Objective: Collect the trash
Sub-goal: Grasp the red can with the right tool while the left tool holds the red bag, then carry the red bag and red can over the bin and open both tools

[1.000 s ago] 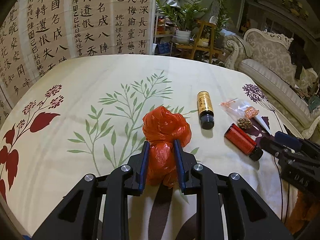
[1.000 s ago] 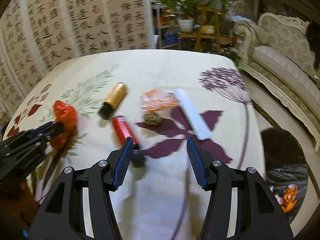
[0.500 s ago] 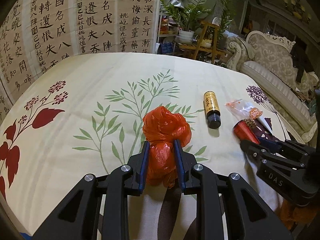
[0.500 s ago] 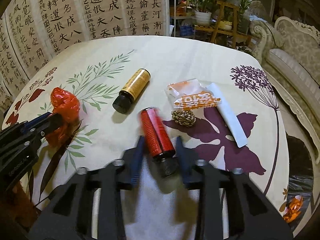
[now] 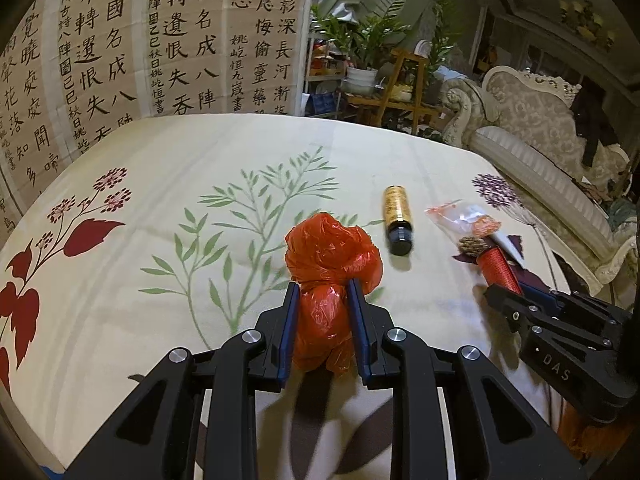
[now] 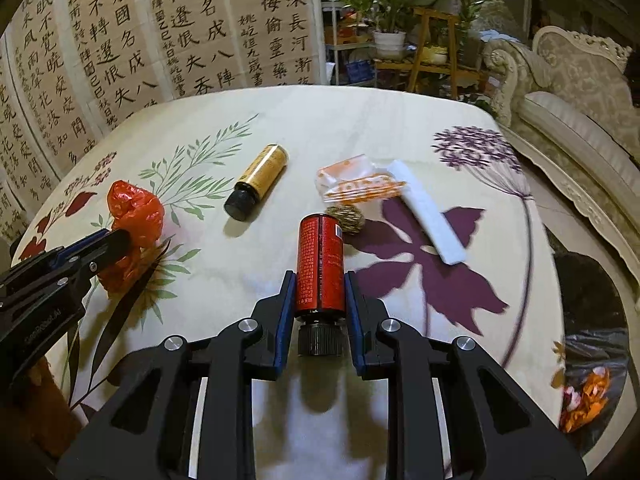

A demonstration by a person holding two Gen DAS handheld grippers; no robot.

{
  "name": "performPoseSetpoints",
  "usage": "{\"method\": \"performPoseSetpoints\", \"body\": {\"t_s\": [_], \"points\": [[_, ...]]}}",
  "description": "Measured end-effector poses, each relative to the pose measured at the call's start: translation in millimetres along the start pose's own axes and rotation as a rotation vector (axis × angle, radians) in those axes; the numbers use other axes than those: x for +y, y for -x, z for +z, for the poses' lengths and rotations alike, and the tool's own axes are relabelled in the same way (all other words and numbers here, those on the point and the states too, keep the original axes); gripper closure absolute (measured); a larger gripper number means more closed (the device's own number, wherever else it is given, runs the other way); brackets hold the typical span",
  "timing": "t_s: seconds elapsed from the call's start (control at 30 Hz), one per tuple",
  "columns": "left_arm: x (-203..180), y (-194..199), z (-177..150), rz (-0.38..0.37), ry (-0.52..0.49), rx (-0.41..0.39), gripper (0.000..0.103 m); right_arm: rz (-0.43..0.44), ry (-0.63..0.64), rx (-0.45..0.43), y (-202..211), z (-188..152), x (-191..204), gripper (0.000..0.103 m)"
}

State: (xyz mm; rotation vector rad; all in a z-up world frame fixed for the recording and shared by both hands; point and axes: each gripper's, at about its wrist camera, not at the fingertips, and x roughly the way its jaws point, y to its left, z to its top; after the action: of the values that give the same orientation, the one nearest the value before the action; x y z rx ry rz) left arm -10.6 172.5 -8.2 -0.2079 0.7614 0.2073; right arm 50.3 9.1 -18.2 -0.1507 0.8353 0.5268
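Left gripper clamped on crumpled orange-red plastic bag, low over cream floral tablecloth. Right gripper, jaws just closed, clamped on red cylindrical bottle with black cap. Lying beyond: gold-labelled dark bottle, clear orange-printed wrapper, white paper strip.

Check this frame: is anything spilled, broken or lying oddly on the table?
Nothing is spilled or broken. The gold-labelled bottle lies on its side, capped, beside an orange-printed wrapper, a white packet and a small brown ball: loose litter. The left gripper clamps a crumpled red bag; the right gripper grips the red bottle.
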Motion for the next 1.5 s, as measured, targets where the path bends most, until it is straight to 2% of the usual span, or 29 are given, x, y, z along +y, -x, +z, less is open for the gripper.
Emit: {"method": "performPoseSetpoints", "body": {"t_s": [0.2, 0.4, 0.63, 0.87, 1.13, 1.5], "points": [[-29, 8, -1, -0.043, -0.035, -0.014, 0.078, -0.046, -0.056, -0.041, 24, -9, -24, 0.08], [-71, 15, -6, -0.115, -0.1, -0.026, 0.078, -0.137, -0.123, -0.078, 48, -24, -62, 0.08], [-142, 15, -11, -0.236, -0.192, -0.024, 0.078, -0.267, -0.228, -0.103, 75, -46, -125, 0.08], [-208, 8, -19, -0.313, -0.281, -0.015, 0.078, -0.378, -0.324, -0.112, 92, -71, -184, 0.08], [-262, -6, -30, -0.332, -0.356, 0.005, 0.078, -0.423, -0.409, -0.107, 95, -93, -229, 0.08], [-303, -27, -44, -0.314, -0.423, 0.052, 0.077, -0.414, -0.45, -0.085, 84, -103, -253, 0.08]]}}
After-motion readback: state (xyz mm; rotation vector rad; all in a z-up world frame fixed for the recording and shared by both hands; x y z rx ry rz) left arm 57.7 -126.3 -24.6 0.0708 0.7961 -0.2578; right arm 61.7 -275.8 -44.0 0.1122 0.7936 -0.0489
